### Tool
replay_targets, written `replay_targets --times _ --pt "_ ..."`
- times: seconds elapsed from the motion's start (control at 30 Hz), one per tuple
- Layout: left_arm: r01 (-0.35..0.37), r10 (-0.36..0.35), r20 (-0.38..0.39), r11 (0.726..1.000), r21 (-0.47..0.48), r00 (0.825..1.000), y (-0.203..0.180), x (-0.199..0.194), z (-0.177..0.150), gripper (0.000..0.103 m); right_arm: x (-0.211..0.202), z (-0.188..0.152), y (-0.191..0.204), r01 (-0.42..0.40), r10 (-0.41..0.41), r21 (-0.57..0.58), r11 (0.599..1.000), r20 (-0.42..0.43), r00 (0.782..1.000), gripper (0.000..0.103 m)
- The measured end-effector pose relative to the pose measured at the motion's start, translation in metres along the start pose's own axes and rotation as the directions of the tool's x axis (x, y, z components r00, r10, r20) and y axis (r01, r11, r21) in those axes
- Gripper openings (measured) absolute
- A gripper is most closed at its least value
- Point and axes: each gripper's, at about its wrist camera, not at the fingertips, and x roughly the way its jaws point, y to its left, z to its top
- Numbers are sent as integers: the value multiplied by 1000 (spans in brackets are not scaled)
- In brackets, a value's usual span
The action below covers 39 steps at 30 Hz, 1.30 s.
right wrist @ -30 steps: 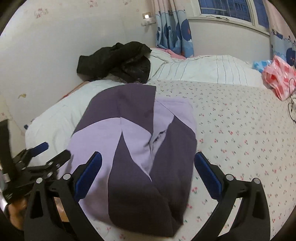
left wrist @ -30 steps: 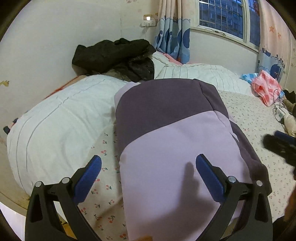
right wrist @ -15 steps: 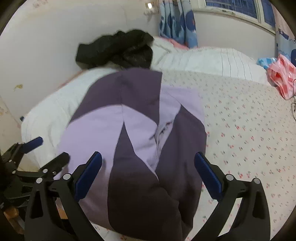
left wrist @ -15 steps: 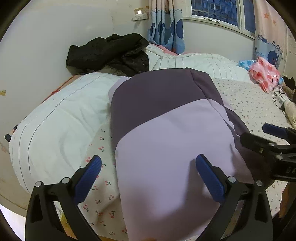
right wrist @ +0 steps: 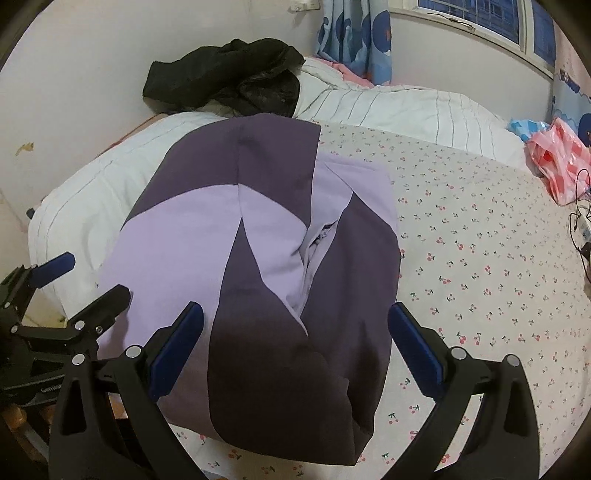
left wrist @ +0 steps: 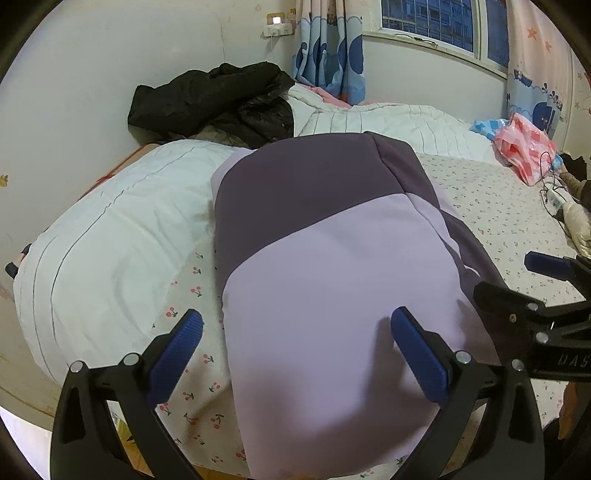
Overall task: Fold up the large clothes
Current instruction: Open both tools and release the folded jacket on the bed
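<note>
Judging by the layout, the sleeves are already folded in and the bottom-to-top fold comes next: both grippers need to pinch the jacket's [right wrist: 258, 266] near hem. Left gripper [left wrist: 295, 328] and right gripper [right wrist: 295, 321] hover with fingers wide apart, holding nothing. The jacket (lilac with dark purple panels) lies at the bed's [right wrist: 480, 240] near edge.

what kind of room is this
Most likely a home bedroom, perhaps a child's. A bed with a cherry-print sheet fills the view, a white striped duvet lies bunched along the wall, and cartoon whale curtains hang by the window.
</note>
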Motion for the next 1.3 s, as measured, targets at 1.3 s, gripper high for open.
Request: replay_targets --times 1.3 --pt "50 -60 -123 995 -88 991 -5 14 8 97 -1 -7 -10 -1 3 36 999 -51 999 96"
